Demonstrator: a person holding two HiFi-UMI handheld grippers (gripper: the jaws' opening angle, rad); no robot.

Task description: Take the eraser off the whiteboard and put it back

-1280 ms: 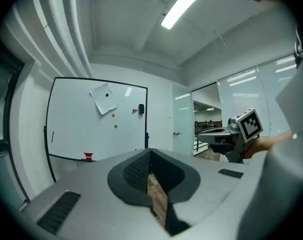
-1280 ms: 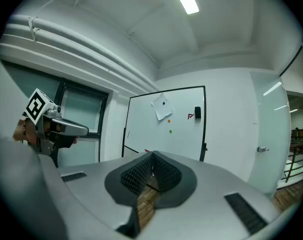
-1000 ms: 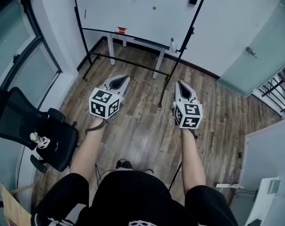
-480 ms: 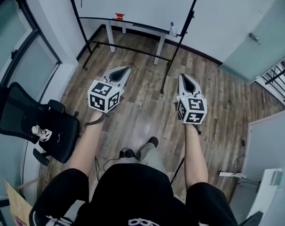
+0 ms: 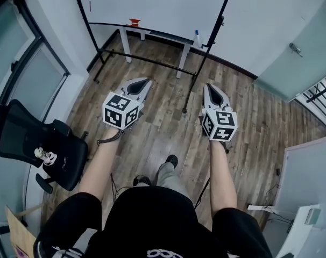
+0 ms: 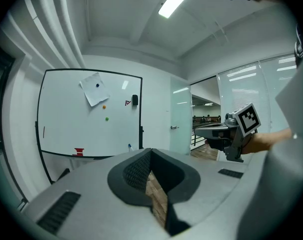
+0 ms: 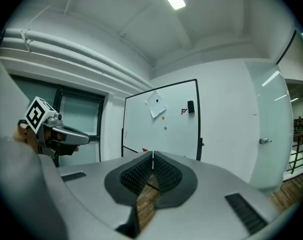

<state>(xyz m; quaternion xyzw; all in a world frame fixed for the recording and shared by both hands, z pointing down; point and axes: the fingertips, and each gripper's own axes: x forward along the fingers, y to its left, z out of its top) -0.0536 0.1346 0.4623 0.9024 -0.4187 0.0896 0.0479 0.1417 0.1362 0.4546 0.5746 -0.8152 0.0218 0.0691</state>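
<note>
We carry the left gripper [image 5: 143, 81] and right gripper [image 5: 210, 88] closed and empty, pointed forward, because the eraser [image 7: 191, 106] sits well ahead of them, high by the whiteboard's [image 7: 176, 134] right edge, likely out of reach.

Whiteboard [image 5: 152, 9] stood ahead. Eraser [image 7: 191, 106] sat on its upper right, with paper sheet [image 7: 155, 105] left of it. Office chair [image 5: 39, 144] at left, glass door [image 5: 303, 47] at right. Left gripper [image 5: 142, 81] and right gripper [image 5: 211, 88] were side by side, well apart from board.
</note>
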